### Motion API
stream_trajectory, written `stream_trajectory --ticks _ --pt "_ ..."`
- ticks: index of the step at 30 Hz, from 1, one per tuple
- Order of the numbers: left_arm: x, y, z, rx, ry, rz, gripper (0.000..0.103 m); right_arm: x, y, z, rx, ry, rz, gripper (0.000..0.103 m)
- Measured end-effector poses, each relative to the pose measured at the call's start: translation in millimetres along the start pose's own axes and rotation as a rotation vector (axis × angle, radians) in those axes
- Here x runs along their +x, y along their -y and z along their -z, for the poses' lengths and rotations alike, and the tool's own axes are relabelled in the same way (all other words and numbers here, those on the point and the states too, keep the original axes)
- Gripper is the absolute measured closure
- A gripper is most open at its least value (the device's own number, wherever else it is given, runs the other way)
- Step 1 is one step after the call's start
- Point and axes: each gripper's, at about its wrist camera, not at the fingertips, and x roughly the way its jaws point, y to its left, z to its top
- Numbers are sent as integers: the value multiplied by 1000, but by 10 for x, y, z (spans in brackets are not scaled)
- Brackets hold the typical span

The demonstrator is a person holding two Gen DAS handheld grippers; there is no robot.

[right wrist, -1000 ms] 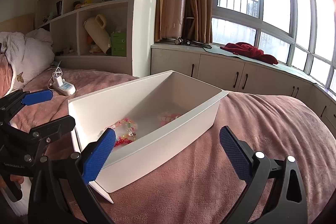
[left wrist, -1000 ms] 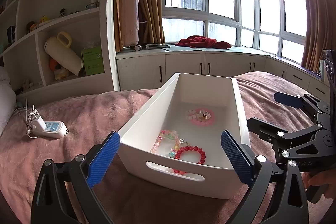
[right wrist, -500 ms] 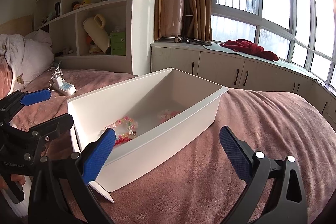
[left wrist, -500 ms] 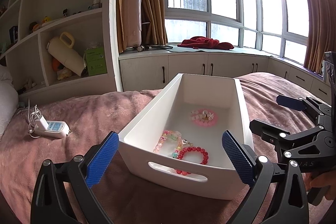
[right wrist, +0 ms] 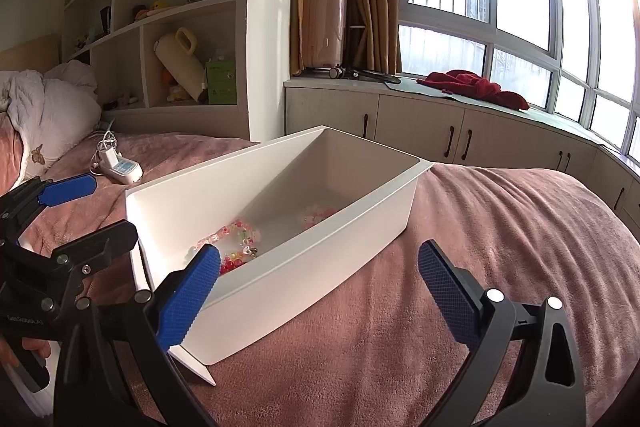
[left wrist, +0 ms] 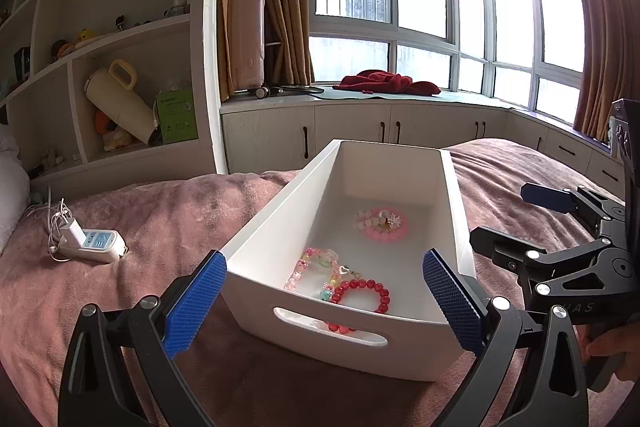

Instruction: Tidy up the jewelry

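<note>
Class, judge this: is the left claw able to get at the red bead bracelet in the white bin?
Probably yes: the left claw is open, the white bin has no lid, and nothing covers the red bead bracelet.

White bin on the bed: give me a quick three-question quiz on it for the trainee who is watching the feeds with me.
1. True or false: the white bin holds three bracelets.
2. Which bracelet lies nearest the bin's handle slot? A) red bead bracelet B) pink bracelet C) pastel bracelet
3. Fill in: the left gripper and right gripper are both ____ and hold nothing.

Key: 1 true; 2 A; 3 open.
</note>
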Motion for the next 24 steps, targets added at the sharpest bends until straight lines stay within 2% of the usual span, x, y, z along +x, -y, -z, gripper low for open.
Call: stream_trajectory --ticks 12,18,21,24 --pt "-9 -28 16 -19 12 28 4 -2 -14 -3 -4 0 3 5" --pt "6 -26 12 -14 7 17 4 -8 -17 5 -2 0 1 5" --pt "-6 -13 10 -7 19 -17 4 -10 -8 4 1 2 2 5" --pt "3 -13 13 -6 14 -9 4 -10 9 5 6 2 2 5"
